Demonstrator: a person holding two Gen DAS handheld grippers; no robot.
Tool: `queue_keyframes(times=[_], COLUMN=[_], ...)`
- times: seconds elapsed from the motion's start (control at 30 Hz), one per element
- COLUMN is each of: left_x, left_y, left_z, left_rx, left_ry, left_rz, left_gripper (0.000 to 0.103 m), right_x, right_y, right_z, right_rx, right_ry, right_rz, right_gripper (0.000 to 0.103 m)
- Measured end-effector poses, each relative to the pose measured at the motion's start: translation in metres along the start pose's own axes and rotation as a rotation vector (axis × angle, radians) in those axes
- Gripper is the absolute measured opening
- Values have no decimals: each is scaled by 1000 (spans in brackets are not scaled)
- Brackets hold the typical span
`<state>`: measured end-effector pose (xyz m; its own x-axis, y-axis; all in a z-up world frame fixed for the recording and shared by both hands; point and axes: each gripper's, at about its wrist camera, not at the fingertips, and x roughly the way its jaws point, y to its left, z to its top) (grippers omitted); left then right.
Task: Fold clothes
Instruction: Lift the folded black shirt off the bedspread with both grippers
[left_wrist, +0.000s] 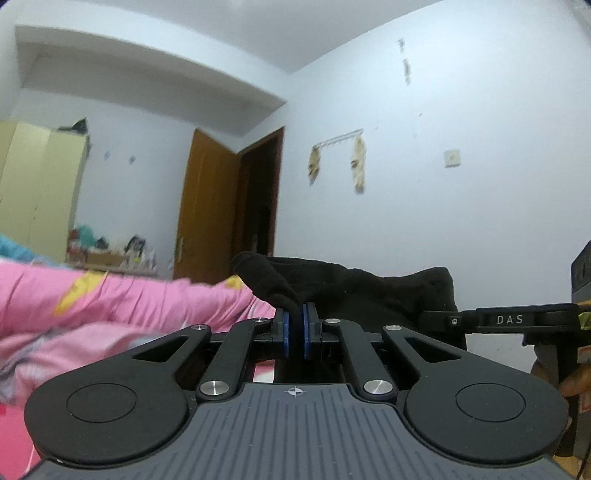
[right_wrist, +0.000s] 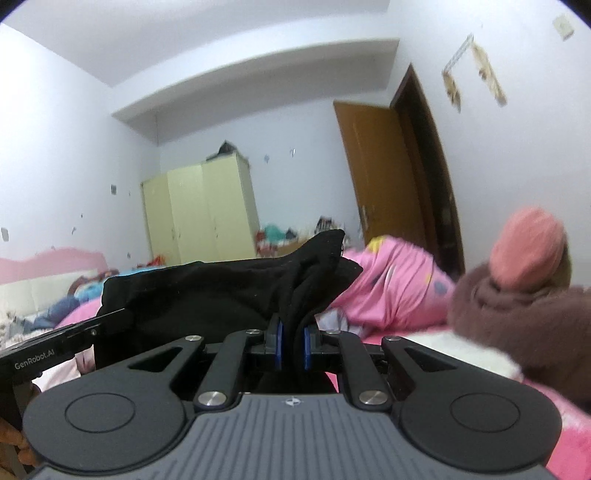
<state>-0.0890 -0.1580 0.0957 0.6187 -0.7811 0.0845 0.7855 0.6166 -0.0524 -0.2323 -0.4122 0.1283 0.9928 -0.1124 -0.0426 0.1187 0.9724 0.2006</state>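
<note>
Left hand-held gripper (left_wrist: 295, 334) level, clenching black garment (left_wrist: 369, 288) | right hand-held gripper (right_wrist: 292, 345) level, clenching same garment

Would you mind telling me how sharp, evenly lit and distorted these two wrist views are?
Left wrist: the gripper and black garment are fairly sharp, the pink bedding is smeared; fisheye bends the ceiling beam. Right wrist: the gripper is sharp, the brown garment and pink hat are blurred; the door bows. Both: flat, cool light, no glare.
</note>
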Motion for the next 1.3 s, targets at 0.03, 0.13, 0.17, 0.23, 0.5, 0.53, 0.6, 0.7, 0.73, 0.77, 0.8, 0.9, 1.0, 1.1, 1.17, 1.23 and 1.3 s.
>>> queue_keyframes(times=[0.03, 0.13, 0.17, 0.23, 0.5, 0.53, 0.6, 0.7, 0.73, 0.77, 0.8, 0.9, 1.0, 1.1, 1.17, 1.23, 1.3], left_x=[4, 15, 21, 31, 61, 67, 81, 105, 114, 124, 134, 162, 192, 218, 231, 243, 252], left_y=[-2, -8, -10, -14, -51, -56, -63, -73, -75, -77, -78, -83, -83, -82, -80, -77, -73], left_z=[6, 24, 31, 44, 67, 66, 63, 54, 50, 45, 41, 24, 6, -10, -20, -30, -38], left_rx=[-2, -7, -6, -14, 39, 45, 53, 68, 73, 78, 83, 86, 82, 78, 78, 79, 73], left_ry=[-2, -5, -2, -6, -52, -54, -56, -53, -51, -49, -48, -45, -30, -13, -5, 4, 21], left_rz=[-13, -51, -62, -84, -167, -175, -189, -200, -201, -202, -204, -209, -213, -214, -215, -215, -213], left_gripper=[5, 5, 5, 5, 5, 5, 5, 5, 5, 5, 5, 5, 5, 5, 5, 5, 5], right_x=[-4, -13, -16, -21, -20, -18, -12, 3, 9, 14, 21, 42, 63, 83, 98, 112, 126], right_y=[-2, -11, -15, -23, -60, -66, -78, -99, -106, -113, -122, -147, -169, -193, -207, -219, -229], right_z=[7, 28, 35, 49, 88, 90, 94, 96, 96, 97, 97, 94, 84, 76, 70, 63, 55], right_rx=[-3, -5, -3, 1, -8, -8, -10, -22, -26, -27, -23, -21, -34, -17, -1, 9, 15], right_ry=[-13, -45, -55, -73, -136, -141, -147, -150, -151, -152, -153, -154, -157, -159, -158, -148, -137], right_rz=[-5, -17, -20, -26, -64, -73, -93, -128, -139, -150, -159, -188, -224, -242, -247, -251, -257], right_gripper=[11, 11, 11, 11, 11, 11, 11, 11, 11, 11, 11, 11, 11, 11, 11, 11, 11])
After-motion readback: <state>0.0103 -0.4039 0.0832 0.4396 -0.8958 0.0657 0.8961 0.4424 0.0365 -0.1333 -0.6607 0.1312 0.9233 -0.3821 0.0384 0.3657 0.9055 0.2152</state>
